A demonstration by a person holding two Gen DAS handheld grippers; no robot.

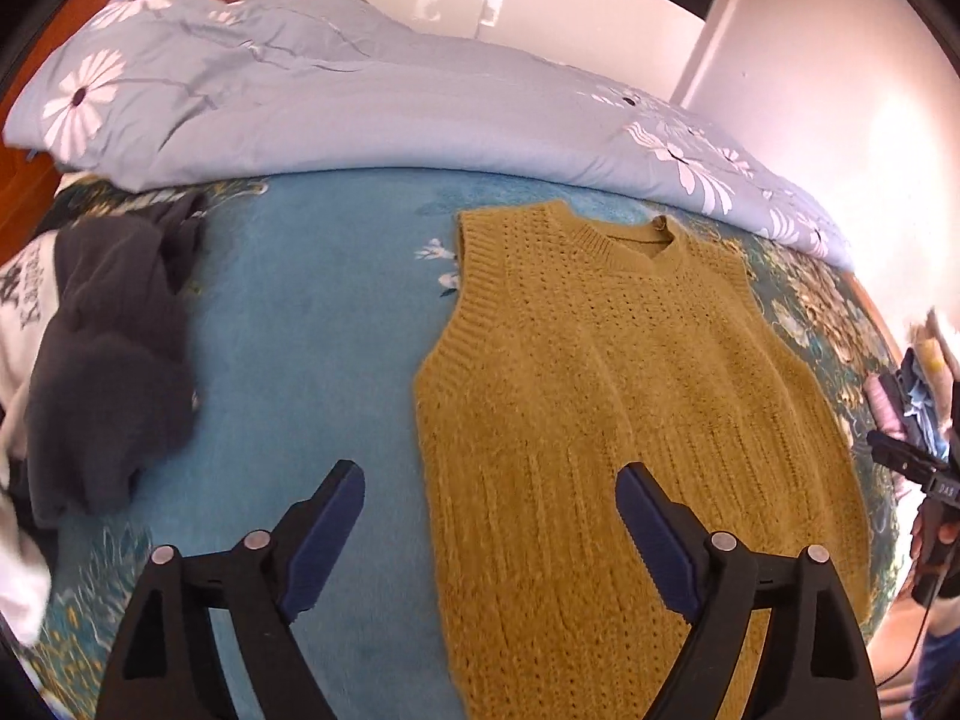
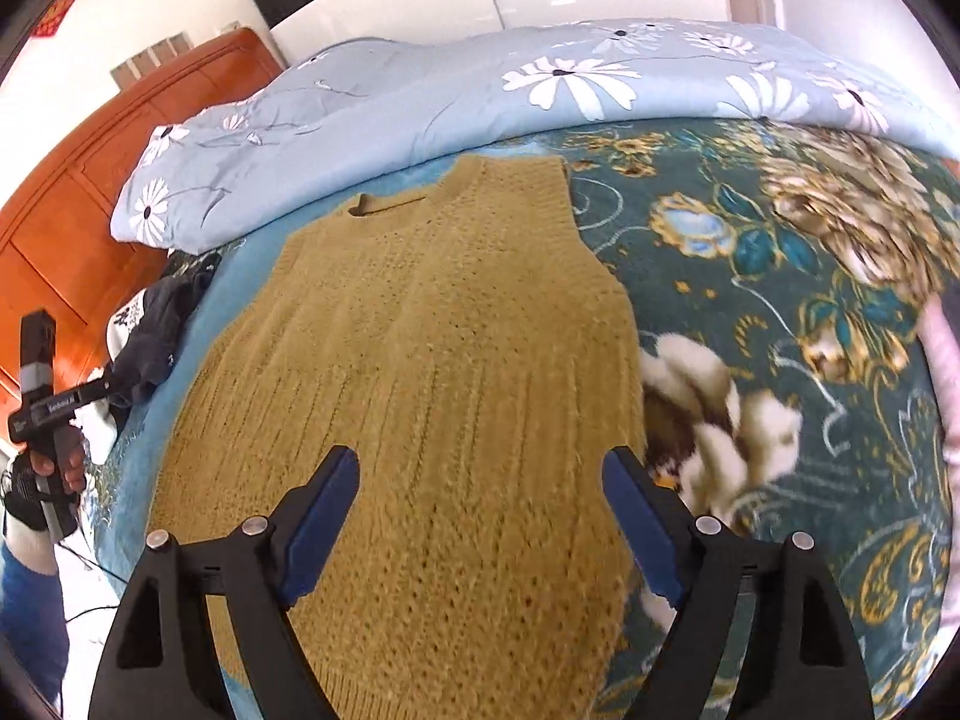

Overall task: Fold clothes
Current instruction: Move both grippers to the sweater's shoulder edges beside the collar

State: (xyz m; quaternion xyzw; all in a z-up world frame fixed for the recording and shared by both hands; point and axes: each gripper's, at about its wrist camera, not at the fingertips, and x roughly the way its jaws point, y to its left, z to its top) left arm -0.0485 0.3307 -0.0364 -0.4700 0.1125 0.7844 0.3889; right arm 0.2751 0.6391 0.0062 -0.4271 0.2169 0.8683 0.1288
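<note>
Lying flat on the bed (image 1: 312, 324), the yellow knitted vest (image 1: 600, 396) is seen first from the left wrist. Its neck is turned toward the far edge of the bed, where a folded flowered quilt (image 1: 360, 102) is piled, and its bottom hem is turned toward the near edge. So its long way runs from near to far, straight ahead of the left gripper (image 1: 491, 492). The left gripper is held above the near part of the vest with its jaws wide apart, and nothing is held between them. One finger is over the blue blanket and the other is over the vest, so the vest's left side edge is seen between them. A heap of dark and white clothes (image 1: 108, 360) is left by the left edge of the bed, well apart from the vest. The other gripper is glimpsed at the right rim of this view.

From the right wrist, the same vest (image 2: 420, 348) is seen with its neck again at the far end. The right gripper (image 2: 480, 474) is held over the near part, its jaws also wide apart and empty. The vest's right side edge is seen just under the right finger. The flowered bedspread (image 2: 780, 300) is shown on that side.

It is judged that each side edge is nearer to its own gripper, so a fold along the long way could be started from either side.
</note>
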